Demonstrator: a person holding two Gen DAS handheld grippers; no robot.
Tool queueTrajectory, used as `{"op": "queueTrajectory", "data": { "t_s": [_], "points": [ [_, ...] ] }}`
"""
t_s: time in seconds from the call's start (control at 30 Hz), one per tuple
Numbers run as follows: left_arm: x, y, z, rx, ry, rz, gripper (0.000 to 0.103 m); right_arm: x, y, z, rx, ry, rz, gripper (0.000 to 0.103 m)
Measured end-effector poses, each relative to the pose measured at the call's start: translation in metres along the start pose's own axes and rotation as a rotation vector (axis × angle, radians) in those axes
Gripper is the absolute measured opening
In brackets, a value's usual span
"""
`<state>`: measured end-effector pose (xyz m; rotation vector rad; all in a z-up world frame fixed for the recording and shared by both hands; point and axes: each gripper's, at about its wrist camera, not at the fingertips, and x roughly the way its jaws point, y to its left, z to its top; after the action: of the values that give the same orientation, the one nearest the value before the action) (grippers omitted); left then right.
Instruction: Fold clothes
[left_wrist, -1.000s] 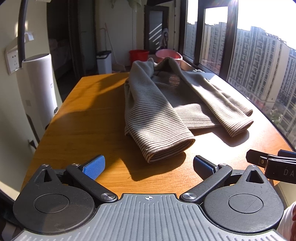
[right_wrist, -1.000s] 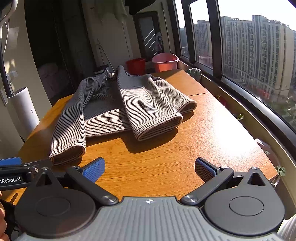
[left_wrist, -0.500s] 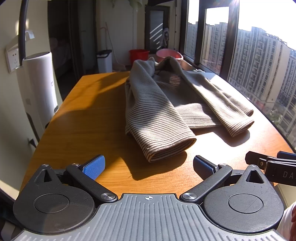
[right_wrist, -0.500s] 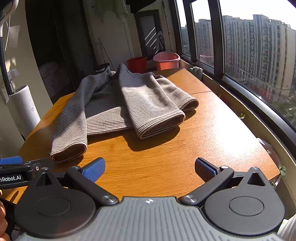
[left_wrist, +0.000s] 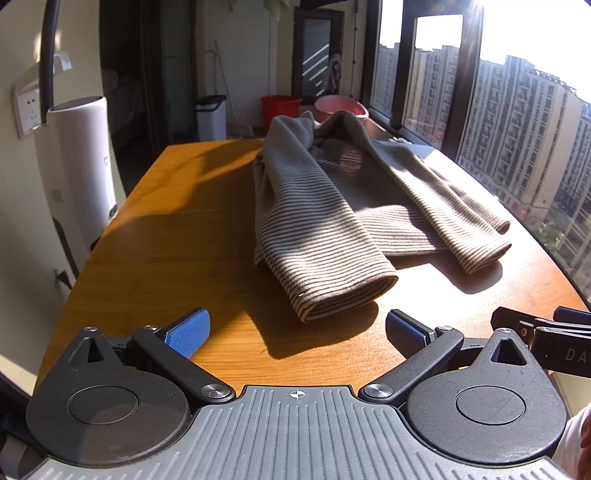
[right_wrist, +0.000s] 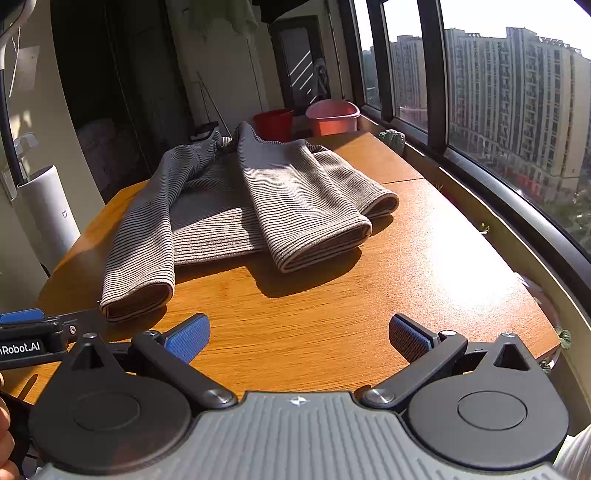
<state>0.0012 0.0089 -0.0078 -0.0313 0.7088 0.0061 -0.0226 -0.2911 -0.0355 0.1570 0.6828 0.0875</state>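
Left wrist view shows one striped grey sweater (left_wrist: 325, 206) lying on the wooden bench (left_wrist: 166, 251), its body toward twelve o'clock and its two sleeves running down toward the camera. One sleeve cuff ends at about twelve o'clock just ahead of the left tongs (left_wrist: 297, 332), apart from them; the second cuff lies toward two o'clock. The left tongs are released, their two blue pads spread wide with bare bench between them and nothing held. At three o'clock the tip of the other tool pokes in at the frame edge.

From the right wrist view the same sweater (right_wrist: 236, 206) sits at about eleven o'clock, with one cuff at ten o'clock and the other folded sleeve end near twelve. The right tongs (right_wrist: 299, 338) are likewise released and empty, two blue pads well apart over the bench (right_wrist: 424, 266).

Off the bench, one white cylinder (left_wrist: 79, 166) stands at ten o'clock, and past the far end sit one red bucket (left_wrist: 280, 110), one pink basin (left_wrist: 341, 108) and one white bin (left_wrist: 210, 116). Windows (left_wrist: 524, 122) with apartment blocks fill the two o'clock side.
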Motion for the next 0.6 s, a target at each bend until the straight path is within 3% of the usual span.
{"op": "queueTrajectory", "data": {
  "t_s": [0.6],
  "points": [
    [0.011, 0.005, 0.002, -0.013, 0.023, 0.016, 0.103, 0.011, 0.002, 0.000, 0.000, 0.031, 0.028, 0.103]
  ]
}}
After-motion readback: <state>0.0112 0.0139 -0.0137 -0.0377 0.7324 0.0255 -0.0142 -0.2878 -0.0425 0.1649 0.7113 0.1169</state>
